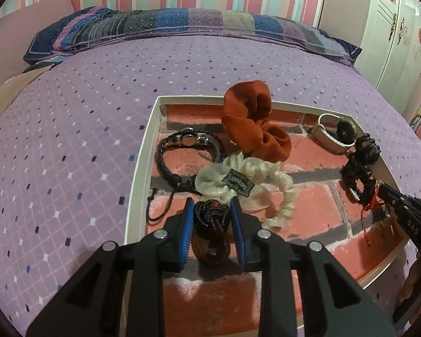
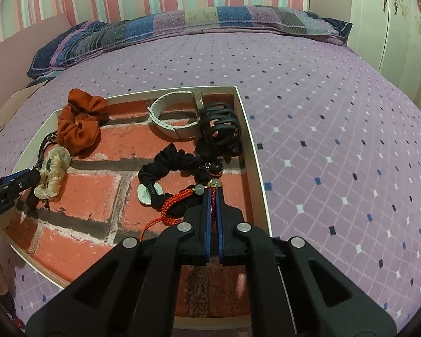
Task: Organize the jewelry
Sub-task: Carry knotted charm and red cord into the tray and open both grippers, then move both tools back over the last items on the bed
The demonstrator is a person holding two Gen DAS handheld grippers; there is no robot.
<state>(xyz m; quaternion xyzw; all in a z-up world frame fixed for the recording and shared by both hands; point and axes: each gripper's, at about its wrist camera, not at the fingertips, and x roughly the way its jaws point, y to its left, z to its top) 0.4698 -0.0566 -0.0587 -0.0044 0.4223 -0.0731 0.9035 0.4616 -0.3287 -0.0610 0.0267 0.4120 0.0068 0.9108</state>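
A white-rimmed tray [image 1: 143, 151] [image 2: 249, 140] with a brick-pattern floor lies on the purple bedspread. My left gripper [image 1: 212, 205] [image 2: 38, 177] is low over the tray's near left part, shut on a black-and-orange braided band [image 1: 210, 219] whose brown loop hangs below the pads. My right gripper [image 2: 214, 191] [image 1: 380, 186] is at the tray's right side, shut on a red cord bracelet [image 2: 176, 199] [image 1: 369, 205] with pale beads. That cord lies against a black scrunchie [image 2: 165, 163] [image 1: 356, 174].
Also in the tray: a rust scrunchie [image 1: 252, 129] [image 2: 78, 129], a cream scrunchie [image 1: 266, 177] [image 2: 52, 171], a black braided bracelet [image 1: 182, 151], a white-strapped watch [image 1: 331, 134] [image 2: 174, 123] and black coil ties [image 2: 221, 123]. Pillows [image 1: 168, 25] line the far edge; a wardrobe [image 1: 393, 42] stands right.
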